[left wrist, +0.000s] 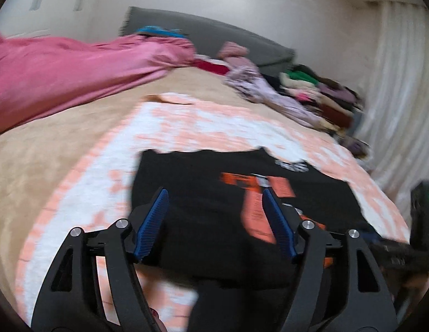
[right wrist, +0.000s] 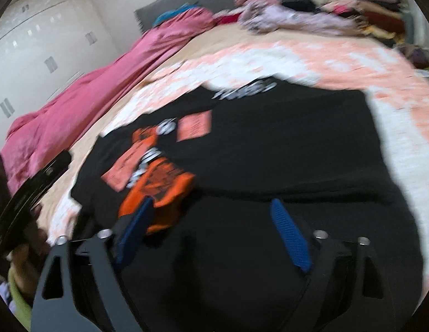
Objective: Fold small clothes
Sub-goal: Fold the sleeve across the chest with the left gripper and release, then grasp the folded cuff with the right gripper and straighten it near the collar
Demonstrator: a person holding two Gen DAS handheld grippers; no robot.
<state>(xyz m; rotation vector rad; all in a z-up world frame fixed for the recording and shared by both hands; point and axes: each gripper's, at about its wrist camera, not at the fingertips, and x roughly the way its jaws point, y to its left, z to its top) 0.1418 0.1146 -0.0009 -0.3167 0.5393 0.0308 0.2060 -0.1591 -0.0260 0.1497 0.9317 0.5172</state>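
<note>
A black T-shirt (left wrist: pixel 209 204) with an orange and white print lies spread on a peach-and-white cloth (left wrist: pixel 186 127) on the bed. My left gripper (left wrist: pixel 216 193) is open and empty, its blue pads just above the shirt's near left part. In the right wrist view the same shirt (right wrist: pixel 269 152) fills the middle, print (right wrist: pixel 156 177) to the left. My right gripper (right wrist: pixel 211 204) is open and empty over the shirt's near edge. Both views are motion-blurred.
A pink blanket (left wrist: pixel 62 74) lies along the bed's left side. A pile of mixed clothes (left wrist: pixel 319 94) sits at the far right by a white curtain (left wrist: pixel 400 105). A grey headboard (left wrist: pixel 214 38) stands behind. The other gripper's black body (right wrist: pixel 29 191) shows at left.
</note>
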